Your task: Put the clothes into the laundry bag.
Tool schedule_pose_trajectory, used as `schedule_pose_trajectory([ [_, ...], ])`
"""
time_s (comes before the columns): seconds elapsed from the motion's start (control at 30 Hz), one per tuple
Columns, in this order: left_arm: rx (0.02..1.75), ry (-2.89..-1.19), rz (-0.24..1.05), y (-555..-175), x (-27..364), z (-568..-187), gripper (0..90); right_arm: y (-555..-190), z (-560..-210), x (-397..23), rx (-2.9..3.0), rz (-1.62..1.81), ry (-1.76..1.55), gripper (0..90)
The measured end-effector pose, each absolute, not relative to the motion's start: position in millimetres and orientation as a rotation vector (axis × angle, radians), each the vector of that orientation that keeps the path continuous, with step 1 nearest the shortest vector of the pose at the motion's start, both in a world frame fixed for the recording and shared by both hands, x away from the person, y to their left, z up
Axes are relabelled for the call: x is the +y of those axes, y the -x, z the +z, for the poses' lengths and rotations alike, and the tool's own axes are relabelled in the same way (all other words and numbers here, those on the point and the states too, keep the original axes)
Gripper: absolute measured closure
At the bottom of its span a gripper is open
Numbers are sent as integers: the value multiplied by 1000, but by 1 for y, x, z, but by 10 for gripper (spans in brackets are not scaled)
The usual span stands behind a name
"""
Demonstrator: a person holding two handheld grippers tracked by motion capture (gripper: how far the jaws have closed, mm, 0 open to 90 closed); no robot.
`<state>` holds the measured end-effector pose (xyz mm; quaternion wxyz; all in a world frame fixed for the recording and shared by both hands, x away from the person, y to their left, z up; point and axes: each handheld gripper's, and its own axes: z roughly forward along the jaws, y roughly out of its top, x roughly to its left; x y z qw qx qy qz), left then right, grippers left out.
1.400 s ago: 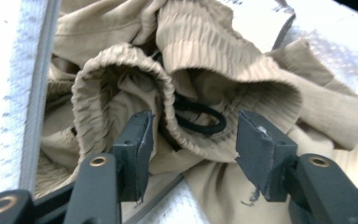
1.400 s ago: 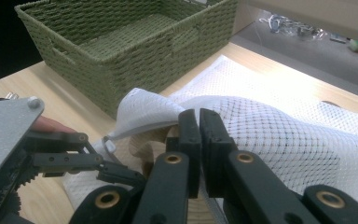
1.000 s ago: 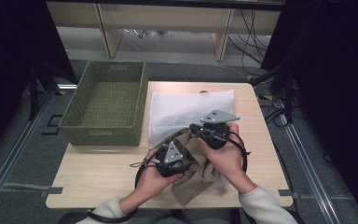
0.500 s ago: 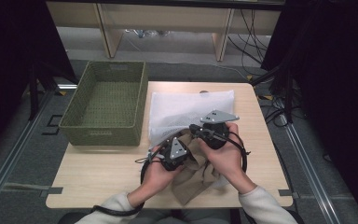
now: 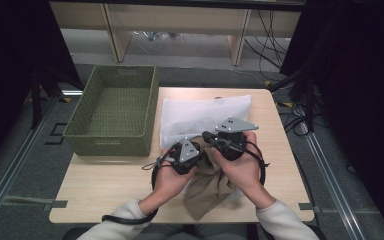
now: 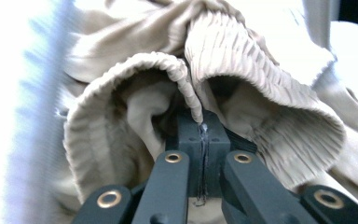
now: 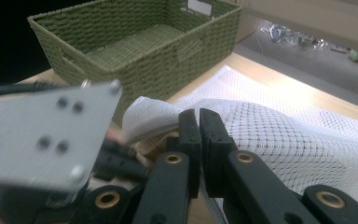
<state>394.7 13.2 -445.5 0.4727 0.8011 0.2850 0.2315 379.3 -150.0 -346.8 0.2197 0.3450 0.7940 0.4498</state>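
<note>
High view: a beige garment [image 5: 211, 187] lies bunched at the near edge of the wooden table [image 5: 105, 192], partly on a white mesh bag [image 5: 200, 116], between two hands. Since a second ago the left gripper [image 5: 196, 150] has risen slightly and drawn closer to the right gripper [image 5: 207, 136], and its jaws have just been closing, with the cloth between them. Left gripper view: the jaws are pressed together on a ribbed elastic edge of the garment [image 6: 191, 93], which folds up and out to both sides of the fingertips. Right gripper view: the jaws stand closed tight on a layer of the mesh bag [image 7: 279, 135], with the other gripper's grey plate beside them. Both hands [image 5: 240, 167] sit close together, knuckles up, forearms coming in from the near edge. A green woven basket [image 5: 111, 142] stands at the table's left
</note>
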Motion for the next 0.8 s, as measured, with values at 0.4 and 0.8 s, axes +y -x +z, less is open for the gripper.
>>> schedule_pose_trajectory([
  [0.4, 710, -1947, 791, -426, 16, -439, 887, -381, -344, -156, 2141, 1279, -1015, 892],
  [0.8, 675, -2009, 685, -411, 27, -456, 629, -388, -352, -158, 2178, 1229, -1007, 891],
])
